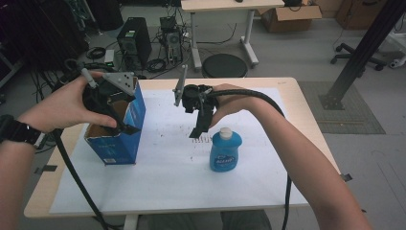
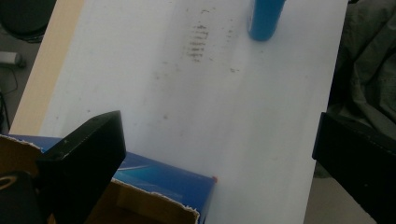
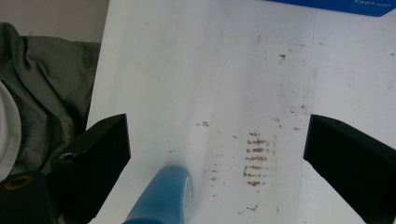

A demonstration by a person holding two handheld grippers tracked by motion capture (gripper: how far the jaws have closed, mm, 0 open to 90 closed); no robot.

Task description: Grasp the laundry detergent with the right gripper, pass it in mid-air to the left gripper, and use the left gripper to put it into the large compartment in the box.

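Both forearms reach in from the near edge of the table. The left gripper (image 1: 125, 125) hangs near the left edge, jaws spread wide. The right gripper (image 1: 198, 130) points down mid-table, jaws likewise apart, gripping nothing.

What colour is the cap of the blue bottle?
The cap of the bottle is white, seen best in the high view.

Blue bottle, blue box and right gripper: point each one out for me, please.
Blue bottle (image 1: 225, 154), high view, on its front label.
Blue box (image 1: 124, 139), high view, on its near blue side wall.
Right gripper (image 3: 215, 161), right gripper view, midway between its open jaws.
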